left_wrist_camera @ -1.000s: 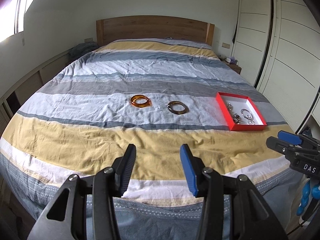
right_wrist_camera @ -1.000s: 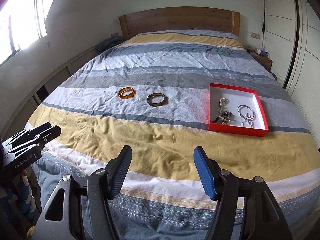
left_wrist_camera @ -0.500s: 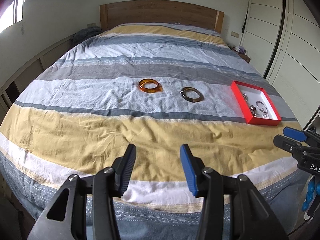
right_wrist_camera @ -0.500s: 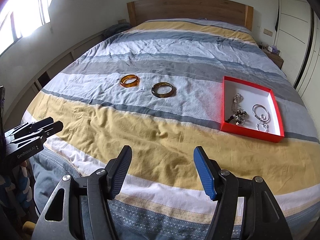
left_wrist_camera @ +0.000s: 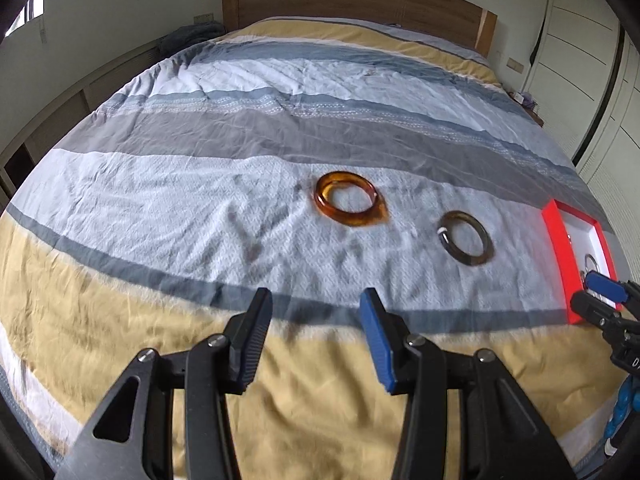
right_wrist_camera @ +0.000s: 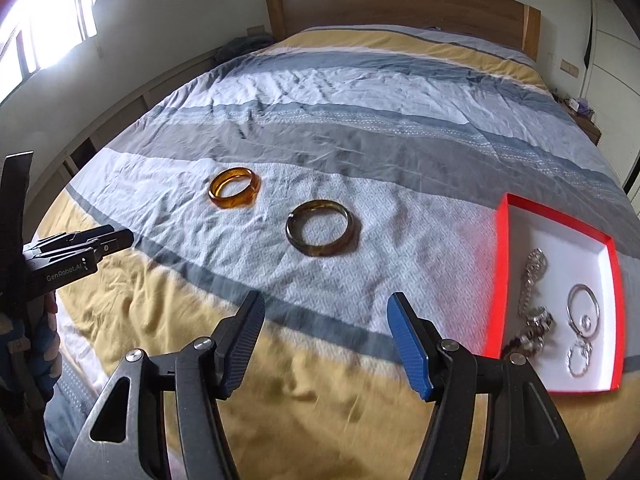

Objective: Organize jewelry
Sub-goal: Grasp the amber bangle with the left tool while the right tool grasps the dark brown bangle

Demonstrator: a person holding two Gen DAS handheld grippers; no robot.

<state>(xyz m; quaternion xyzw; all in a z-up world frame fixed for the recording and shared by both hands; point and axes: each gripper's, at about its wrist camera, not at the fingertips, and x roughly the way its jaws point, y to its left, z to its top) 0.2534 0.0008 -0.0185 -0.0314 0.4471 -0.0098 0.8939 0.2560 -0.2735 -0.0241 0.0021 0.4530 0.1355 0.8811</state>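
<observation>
An amber bangle (left_wrist_camera: 349, 199) (right_wrist_camera: 235, 188) and a dark brown bangle (left_wrist_camera: 465, 238) (right_wrist_camera: 322, 228) lie side by side on the white stripe of the striped bed cover. A red box with a white inside (right_wrist_camera: 612, 312) (left_wrist_camera: 558, 240) lies to their right and holds several silver and beaded pieces (right_wrist_camera: 536, 320). My left gripper (left_wrist_camera: 316, 308) is open and empty, hovering over the yellow stripe short of the amber bangle. My right gripper (right_wrist_camera: 326, 312) is open and empty, short of the dark bangle. Each gripper shows at the edge of the other's view.
The bed (right_wrist_camera: 400, 92) fills both views, with a wooden headboard (right_wrist_camera: 400, 4) at the far end. White wardrobe doors (left_wrist_camera: 580, 40) stand on the right, a low shelf wall (left_wrist_camera: 80, 104) and a window (right_wrist_camera: 48, 20) on the left.
Both grippers have moved forward over the bed toward the bangles, which now look larger and closer. Both jaws stay open and empty.
</observation>
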